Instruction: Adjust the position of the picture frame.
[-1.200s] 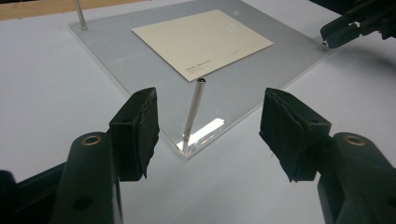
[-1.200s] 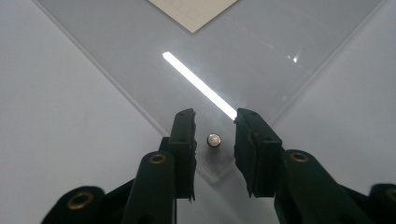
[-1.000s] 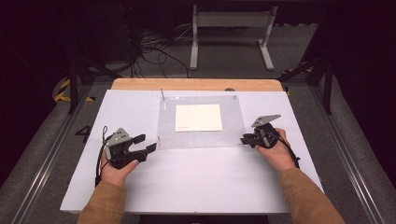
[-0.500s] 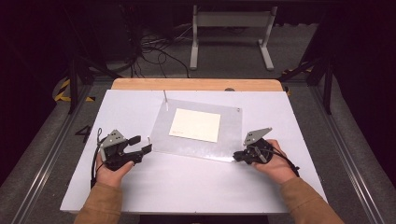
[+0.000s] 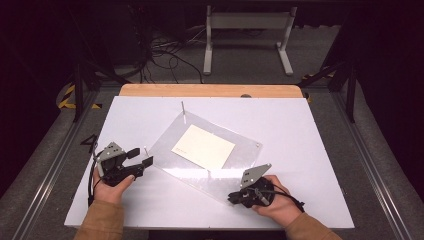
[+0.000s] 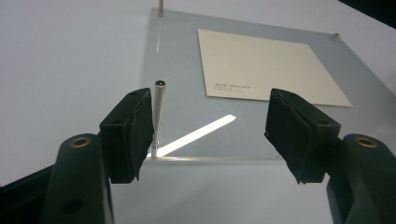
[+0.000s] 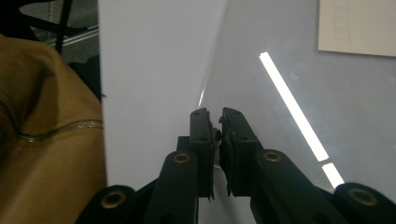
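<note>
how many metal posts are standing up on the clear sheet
2 plain to see: one post at the clear sheet's far corner, one post at the corner by the left gripper. The right gripper covers a third corner, so another may be hidden.

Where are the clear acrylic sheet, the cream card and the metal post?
clear acrylic sheet (image 5: 240,172), high view, bare near part.
cream card (image 5: 203,146), high view, middle.
metal post (image 6: 158,112), left gripper view, mid shaft.
</note>
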Motion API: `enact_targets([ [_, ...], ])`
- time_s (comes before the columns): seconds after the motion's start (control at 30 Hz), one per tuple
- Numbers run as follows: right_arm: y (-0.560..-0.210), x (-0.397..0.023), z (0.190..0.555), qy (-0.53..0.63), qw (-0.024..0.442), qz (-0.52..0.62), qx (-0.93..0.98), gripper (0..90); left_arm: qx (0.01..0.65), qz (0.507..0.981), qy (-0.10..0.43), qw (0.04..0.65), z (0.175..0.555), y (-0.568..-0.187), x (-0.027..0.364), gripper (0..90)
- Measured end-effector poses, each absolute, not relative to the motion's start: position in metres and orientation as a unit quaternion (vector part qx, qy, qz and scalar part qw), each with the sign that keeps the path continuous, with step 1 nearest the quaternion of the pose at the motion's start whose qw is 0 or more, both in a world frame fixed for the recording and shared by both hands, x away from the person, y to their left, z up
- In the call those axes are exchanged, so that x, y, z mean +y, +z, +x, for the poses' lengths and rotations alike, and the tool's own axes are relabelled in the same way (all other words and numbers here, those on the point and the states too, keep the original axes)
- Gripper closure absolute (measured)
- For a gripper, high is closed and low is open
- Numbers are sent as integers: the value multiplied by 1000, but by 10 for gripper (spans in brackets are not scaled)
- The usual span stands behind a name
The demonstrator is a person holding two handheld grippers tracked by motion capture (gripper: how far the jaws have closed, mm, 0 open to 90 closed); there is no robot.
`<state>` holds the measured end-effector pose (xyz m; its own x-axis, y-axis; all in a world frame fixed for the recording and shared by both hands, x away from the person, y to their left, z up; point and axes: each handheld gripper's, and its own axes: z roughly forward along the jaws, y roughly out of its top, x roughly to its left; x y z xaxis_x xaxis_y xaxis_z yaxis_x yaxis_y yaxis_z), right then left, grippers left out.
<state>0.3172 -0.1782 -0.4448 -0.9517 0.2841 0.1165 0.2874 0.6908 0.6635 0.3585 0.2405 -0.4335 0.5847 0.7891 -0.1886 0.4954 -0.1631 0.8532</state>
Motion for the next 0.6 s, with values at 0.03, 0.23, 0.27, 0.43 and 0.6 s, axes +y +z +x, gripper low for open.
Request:
enact_targets([
  [0.03, -446, -174, 313, -366, 8, -153, -918, 824, 433, 746, 153, 483, 358, -434, 241, 331],
  [0.23, -445, -167, 306, -376, 9, -144, -915, 737, 441, 751, 160, 465, 361, -438, 241, 336],
  [0.27, -443, -169, 307, -385, 1, -146, -911, 705, 441, 753, 163, 460, 362, -440, 240, 340],
  [0.43, -429, -189, 313, -430, -31, -169, -887, 677, 457, 756, 190, 428, 370, -446, 237, 430],
  [0.6, -424, -203, 319, -445, -45, -186, -875, 668, 474, 749, 211, 413, 383, -451, 235, 606],
])
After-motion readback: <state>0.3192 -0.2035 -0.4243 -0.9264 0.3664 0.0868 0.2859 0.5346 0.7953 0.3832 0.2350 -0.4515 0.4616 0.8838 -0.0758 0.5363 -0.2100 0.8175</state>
